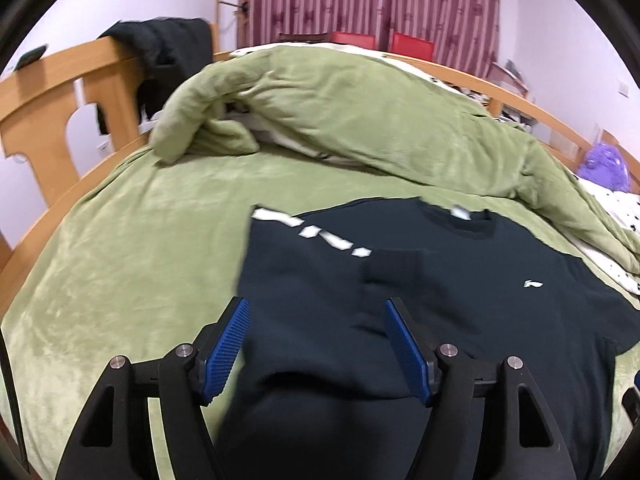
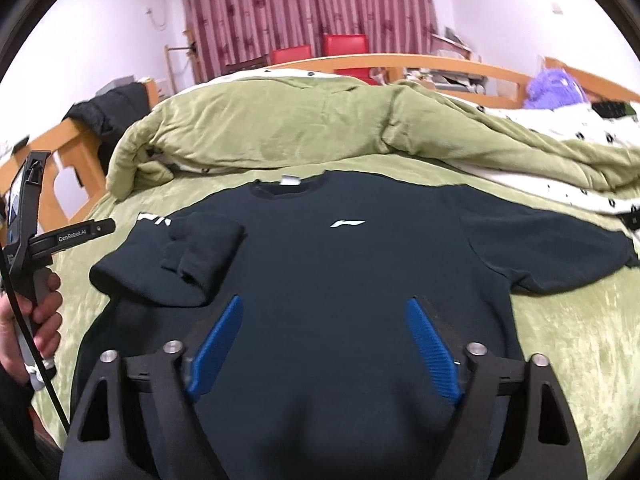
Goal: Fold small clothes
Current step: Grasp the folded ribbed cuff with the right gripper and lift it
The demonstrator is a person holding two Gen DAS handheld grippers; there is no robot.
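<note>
One bed (image 2: pixel 560 340), covered in green plush, is carrying one dark T-shirt (image 2: pixel 340 264) lying flat in the middle, its collar toward the rumpled green duvet (image 2: pixel 280 128) at the far edge and its hem toward the near edge. The shirt's long axis is running away from both tools. Of its two sleeves, one sleeve (image 2: pixel 552 240) is lying spread toward the right edge, while the other sleeve (image 2: pixel 200 252) is lying folded inward. The right hand-held gripper (image 2: pixel 324 340) is hovering over the shirt's lower body, jaws spread, pinching nothing, and looks nearer the spread sleeve. The left hand-held gripper (image 1: pixel 318 344) is likewise hanging spread and empty over the left side.
</note>
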